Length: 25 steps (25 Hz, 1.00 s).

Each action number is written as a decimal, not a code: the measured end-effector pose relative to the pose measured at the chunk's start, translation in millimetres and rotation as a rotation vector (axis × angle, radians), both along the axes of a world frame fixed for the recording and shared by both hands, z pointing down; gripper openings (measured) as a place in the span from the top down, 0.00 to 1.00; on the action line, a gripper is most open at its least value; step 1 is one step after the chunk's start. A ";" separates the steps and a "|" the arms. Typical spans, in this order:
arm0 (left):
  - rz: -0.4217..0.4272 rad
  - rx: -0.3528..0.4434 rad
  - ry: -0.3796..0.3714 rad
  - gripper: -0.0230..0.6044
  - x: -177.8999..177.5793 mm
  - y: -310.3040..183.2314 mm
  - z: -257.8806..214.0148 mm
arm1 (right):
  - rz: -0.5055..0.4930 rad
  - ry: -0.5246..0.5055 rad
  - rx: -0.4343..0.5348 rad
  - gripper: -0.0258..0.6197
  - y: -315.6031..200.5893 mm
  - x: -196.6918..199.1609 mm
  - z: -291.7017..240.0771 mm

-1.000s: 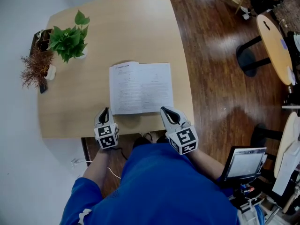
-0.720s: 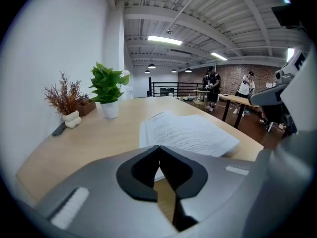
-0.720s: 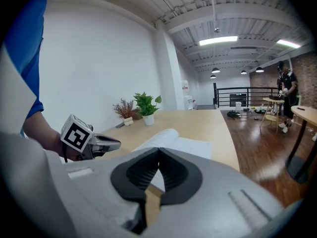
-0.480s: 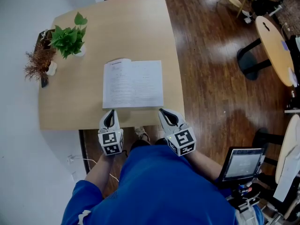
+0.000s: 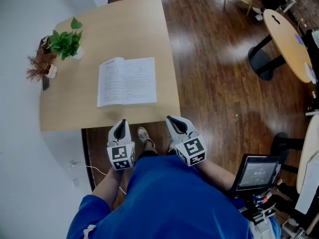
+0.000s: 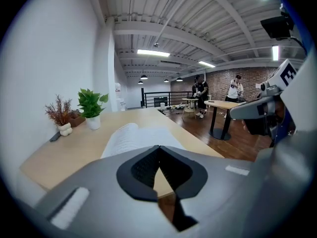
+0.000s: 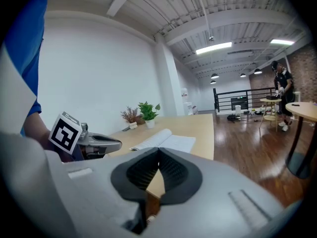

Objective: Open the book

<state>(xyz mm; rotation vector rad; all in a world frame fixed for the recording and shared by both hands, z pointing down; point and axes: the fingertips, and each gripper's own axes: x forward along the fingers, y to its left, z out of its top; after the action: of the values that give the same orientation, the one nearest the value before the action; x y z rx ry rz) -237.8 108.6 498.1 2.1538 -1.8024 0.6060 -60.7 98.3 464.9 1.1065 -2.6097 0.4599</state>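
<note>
Leftmost, wispy brown dried sprigs (image 5: 37, 69) beside leafy green potted plant (image 5: 65, 41) on pale-wood worktop (image 5: 124, 29). Mid-worktop, white-paged book (image 5: 127, 81), open flat, print too small to read. Nearer, left gripper (image 5: 120, 125), right gripper (image 5: 173, 120), fingers pressed together, empty.

White pages covered in fine dark print mark the book (image 5: 127, 81) on a pale, light-wood table (image 5: 124, 24). At the table's far left, a leafy green plant (image 5: 65, 43) in a white pot (image 6: 93, 122) adjoins a rust-brown dried sprig (image 5: 36, 68). The glossy floor (image 5: 214, 83) is dark brown plank. Near, the left gripper (image 5: 120, 121) and right gripper (image 5: 170, 118) are grey with black pads (image 6: 143, 171), their cubes (image 5: 121, 157) white with black square markers. The person's shirt (image 5: 174, 203) is bright blue.
</note>
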 end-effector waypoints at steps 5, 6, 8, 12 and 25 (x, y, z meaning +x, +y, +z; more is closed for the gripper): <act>-0.002 0.035 0.001 0.95 39.6 36.1 -20.2 | -0.017 -0.021 0.012 0.96 30.7 31.9 -9.9; -0.004 0.041 0.003 0.95 43.7 41.2 -22.0 | -0.023 -0.024 0.013 0.96 34.6 34.1 -9.9; -0.005 0.054 0.009 0.95 49.1 48.6 -22.4 | -0.037 -0.029 0.016 0.96 40.0 34.8 -7.5; 0.002 0.073 0.008 0.95 67.0 70.3 -30.8 | -0.068 -0.028 0.026 0.96 57.6 43.8 -14.3; 0.125 0.114 0.012 0.95 65.1 79.5 -50.4 | -0.023 -0.024 0.053 0.96 67.2 22.2 -33.7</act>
<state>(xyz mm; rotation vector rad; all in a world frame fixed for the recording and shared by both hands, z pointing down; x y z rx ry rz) -172.7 188.1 447.7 2.3545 -1.7450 0.5284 -38.5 165.5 431.3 1.0927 -2.6665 0.4037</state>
